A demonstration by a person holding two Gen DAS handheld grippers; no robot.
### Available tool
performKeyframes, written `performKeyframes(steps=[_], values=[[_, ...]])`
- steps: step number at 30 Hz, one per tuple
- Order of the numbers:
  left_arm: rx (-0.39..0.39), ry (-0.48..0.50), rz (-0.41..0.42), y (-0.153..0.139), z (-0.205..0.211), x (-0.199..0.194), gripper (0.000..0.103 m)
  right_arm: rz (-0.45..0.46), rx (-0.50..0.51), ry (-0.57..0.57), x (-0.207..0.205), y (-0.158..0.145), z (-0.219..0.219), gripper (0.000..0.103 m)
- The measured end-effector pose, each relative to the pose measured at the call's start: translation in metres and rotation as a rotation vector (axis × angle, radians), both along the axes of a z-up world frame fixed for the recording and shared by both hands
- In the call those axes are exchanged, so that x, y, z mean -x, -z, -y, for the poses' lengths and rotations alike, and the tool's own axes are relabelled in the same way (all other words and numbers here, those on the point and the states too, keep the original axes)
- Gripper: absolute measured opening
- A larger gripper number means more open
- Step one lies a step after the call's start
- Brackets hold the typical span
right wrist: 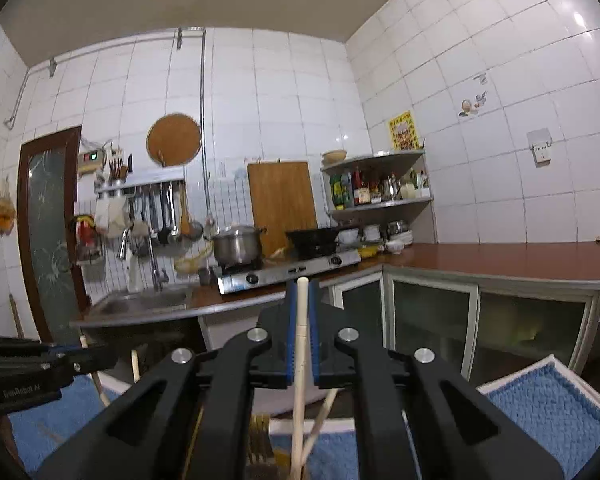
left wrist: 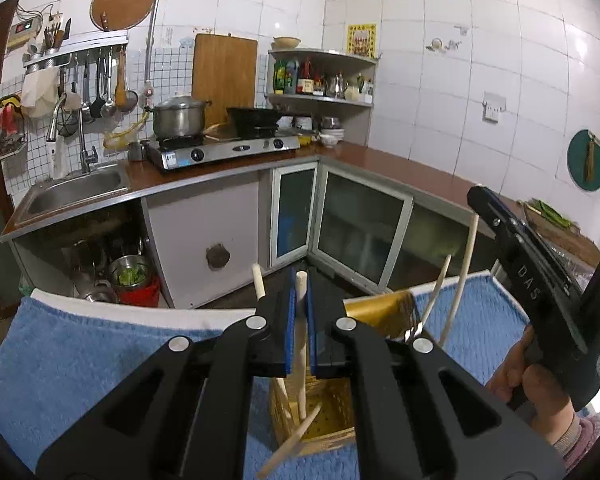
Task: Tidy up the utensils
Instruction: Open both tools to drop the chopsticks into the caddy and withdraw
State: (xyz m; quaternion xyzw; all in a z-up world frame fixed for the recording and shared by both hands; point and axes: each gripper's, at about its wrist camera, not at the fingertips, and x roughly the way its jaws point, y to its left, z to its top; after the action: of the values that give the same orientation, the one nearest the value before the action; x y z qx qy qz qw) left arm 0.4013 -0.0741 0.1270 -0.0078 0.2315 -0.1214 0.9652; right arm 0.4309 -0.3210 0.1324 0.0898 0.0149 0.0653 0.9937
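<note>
My left gripper is shut on a pale wooden chopstick that stands upright, its lower end inside a yellow perforated utensil holder on a blue towel. Other pale sticks lean in and around the holder, one poking out of its front. My right gripper is shut on a cream chopstick, held upright above the towel. In the left wrist view the right gripper sits to the right with long pale sticks beside it.
A gold box lies on the towel behind the holder. Beyond the towel is a kitchen floor, an L-shaped brown counter with sink, gas stove, pot and glass-door cabinets.
</note>
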Motion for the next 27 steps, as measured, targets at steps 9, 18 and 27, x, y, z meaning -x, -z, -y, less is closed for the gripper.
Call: performKeyframes(steps=[9, 18, 27], values=[[0.029, -0.015, -0.098, 0.028, -0.009, -0.003, 0.004, -0.111, 0.078, -0.038, 0.007, 0.045, -0.012, 0.006], [0.051, -0.048, -0.122, 0.017, -0.023, 0.003, 0.024, -0.219, 0.094, -0.062, 0.023, 0.033, -0.006, 0.055], [0.072, -0.109, -0.062, -0.019, -0.047, 0.057, 0.085, -0.288, 0.149, 0.007, 0.076, 0.003, -0.006, 0.063]])
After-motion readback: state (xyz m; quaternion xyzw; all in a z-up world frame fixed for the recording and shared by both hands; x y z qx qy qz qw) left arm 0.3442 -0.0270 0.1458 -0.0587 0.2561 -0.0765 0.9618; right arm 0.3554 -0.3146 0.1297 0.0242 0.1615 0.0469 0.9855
